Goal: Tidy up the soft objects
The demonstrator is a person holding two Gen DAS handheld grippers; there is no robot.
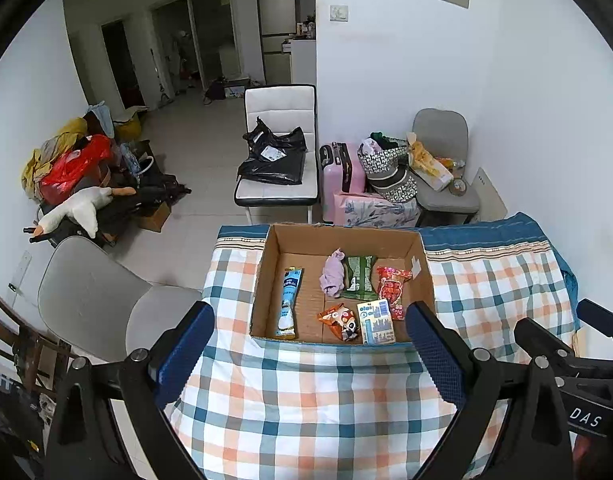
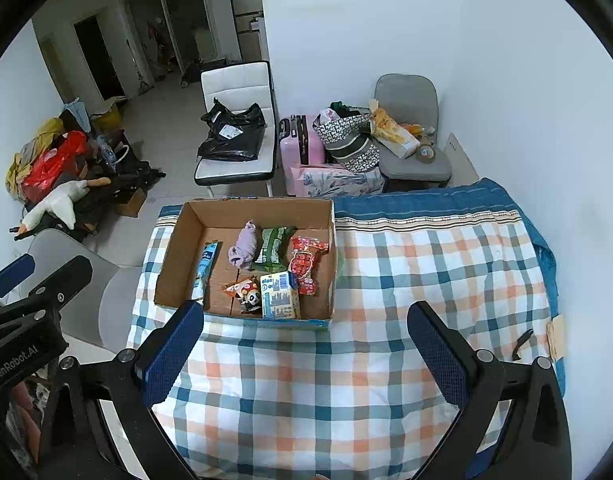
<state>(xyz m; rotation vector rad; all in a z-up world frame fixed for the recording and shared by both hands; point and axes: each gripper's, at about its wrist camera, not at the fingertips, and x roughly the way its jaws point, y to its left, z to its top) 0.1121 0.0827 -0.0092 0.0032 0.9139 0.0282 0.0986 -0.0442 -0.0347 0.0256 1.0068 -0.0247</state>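
Both grippers, left gripper (image 1: 310,354) and right gripper (image 2: 306,354), are hovering with jaws released and empty above the plaid-covered surface (image 2: 386,272), near the open brown cardboard box (image 1: 266,264) holding soft packets.

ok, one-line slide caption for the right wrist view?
Open right gripper hovers over plaid cloth before a cardboard box holding soft packets.
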